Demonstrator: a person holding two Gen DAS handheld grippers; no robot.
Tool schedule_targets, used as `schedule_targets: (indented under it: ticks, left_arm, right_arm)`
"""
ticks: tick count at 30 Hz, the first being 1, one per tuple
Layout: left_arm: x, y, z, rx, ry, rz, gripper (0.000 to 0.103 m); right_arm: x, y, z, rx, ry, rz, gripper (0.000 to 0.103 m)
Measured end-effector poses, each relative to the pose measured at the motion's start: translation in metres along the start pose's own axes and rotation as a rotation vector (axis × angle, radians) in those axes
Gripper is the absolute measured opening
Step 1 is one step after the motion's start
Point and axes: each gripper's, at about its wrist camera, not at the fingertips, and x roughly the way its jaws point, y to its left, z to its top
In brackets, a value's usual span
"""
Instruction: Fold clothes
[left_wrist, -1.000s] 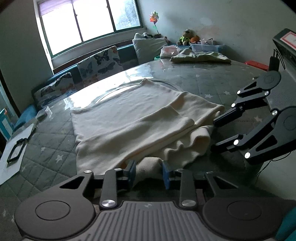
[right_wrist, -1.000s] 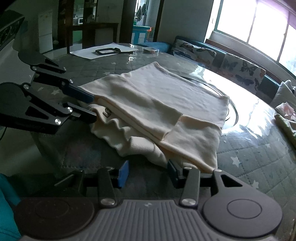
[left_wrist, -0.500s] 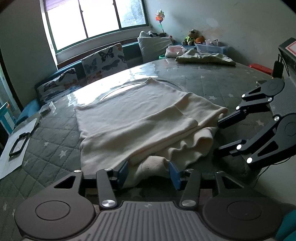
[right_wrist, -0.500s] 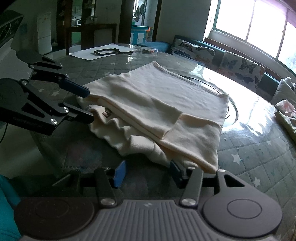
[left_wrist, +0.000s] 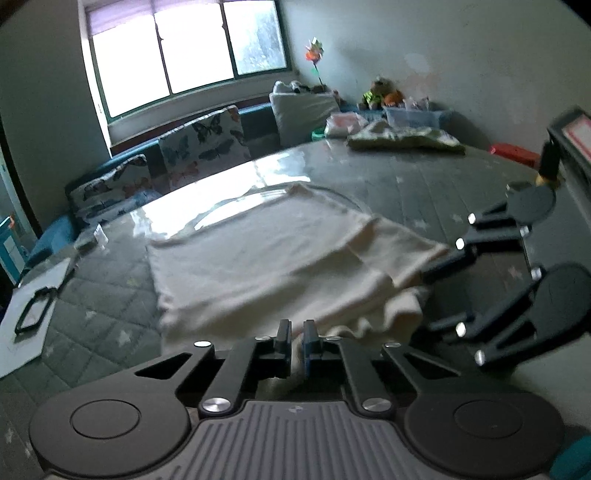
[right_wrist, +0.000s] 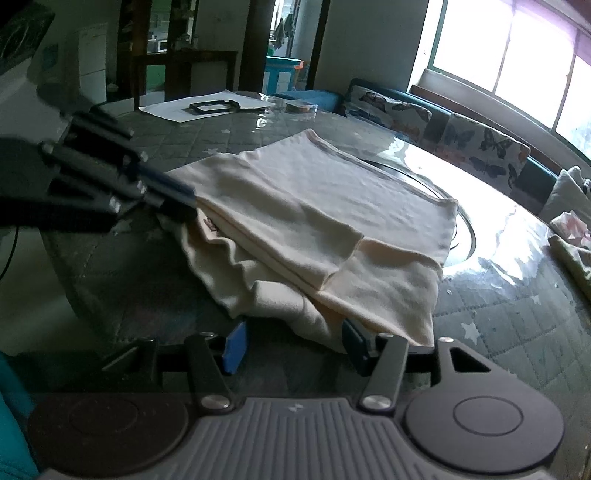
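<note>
Left gripper (left_wrist: 296, 334) jaws snapped closed on garment (right_wrist: 314, 221); right gripper (right_wrist: 293, 345) opening, straddling hem.

Your folded sweater (left_wrist: 280, 254) lies mid-table (left_wrist: 443, 184); paper sheet (left_wrist: 26, 314) far left, another garment (left_wrist: 402, 138) at the far right edge, cushions (left_wrist: 203, 142) behind.

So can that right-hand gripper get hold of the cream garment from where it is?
Probably yes: the right gripper sits at the cream garment's near edge, jaws opening, bunched cloth just ahead between them, nothing blocking.
</note>
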Motion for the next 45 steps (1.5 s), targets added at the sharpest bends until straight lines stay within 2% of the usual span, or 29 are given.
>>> schedule_targets:
  ticks: [5,8,9,10,12,14,18,22,26,29,30,33,35,37,38,42,45]
  left_arm:
    - [0.012,0.014,0.012,-0.035,0.002,0.012,0.006]
    - [0.012,0.024,0.013,-0.043,0.017,0.005,0.011]
    - [0.011,0.027,0.011,-0.035,0.018,0.009,0.018]
    - [0.008,0.029,0.009,-0.023,0.016,0.013,0.024]
    - [0.001,0.031,0.002,0.008,0.007,0.024,0.046]
    - [-0.005,0.033,-0.006,0.04,0.004,0.019,0.049]
    - [-0.01,0.025,-0.022,0.115,0.008,-0.005,0.065]
    - [-0.007,0.008,-0.029,0.213,-0.016,-0.027,0.071]
    - [0.011,-0.004,-0.029,0.264,-0.03,-0.015,0.07]
    - [0.028,-0.004,-0.026,0.255,-0.012,0.0,0.042]
    - [0.03,-0.003,-0.025,0.246,-0.011,-0.002,0.036]
    - [0.033,0.0,-0.022,0.227,-0.015,-0.006,0.029]
    - [0.033,0.003,-0.02,0.218,-0.018,-0.006,0.028]
    - [0.033,0.006,-0.018,0.209,-0.018,-0.007,0.027]
    - [0.033,0.006,-0.018,0.207,-0.016,-0.007,0.027]
    - [0.034,0.008,-0.015,0.197,-0.012,-0.007,0.027]
    - [0.035,0.008,-0.016,0.201,-0.008,-0.002,0.029]
  right_arm:
    - [0.004,0.0,0.002,-0.038,-0.017,0.004,0.054]
    - [0.007,0.001,0.003,-0.057,-0.035,0.006,0.046]
    - [0.007,0.001,0.004,-0.06,-0.04,0.008,0.04]
    - [0.006,0.0,0.005,-0.059,-0.05,0.014,0.03]
    - [0.005,-0.003,0.008,-0.045,-0.07,0.029,0.017]
    - [0.002,-0.01,0.012,-0.011,-0.089,0.045,0.013]
    - [0.002,-0.025,0.023,0.068,-0.104,0.079,0.008]
    - [0.008,-0.04,0.034,0.12,-0.113,0.092,0.008]
    - [0.013,-0.047,0.039,0.138,-0.111,0.103,0.008]
    - [0.013,-0.047,0.038,0.135,-0.109,0.109,0.008]
    - [0.013,-0.047,0.037,0.134,-0.109,0.111,0.008]
    - [0.01,-0.046,0.032,0.127,-0.106,0.123,0.011]
    - [0.007,-0.044,0.028,0.11,-0.104,0.136,0.017]
    - [0.004,-0.041,0.023,0.083,-0.103,0.138,0.042]
    - [0.004,-0.038,0.021,0.059,-0.102,0.136,0.046]
    - [0.007,-0.025,0.011,-0.04,-0.097,0.124,0.05]
    - [0.015,-0.017,0.009,-0.097,-0.119,0.078,0.05]
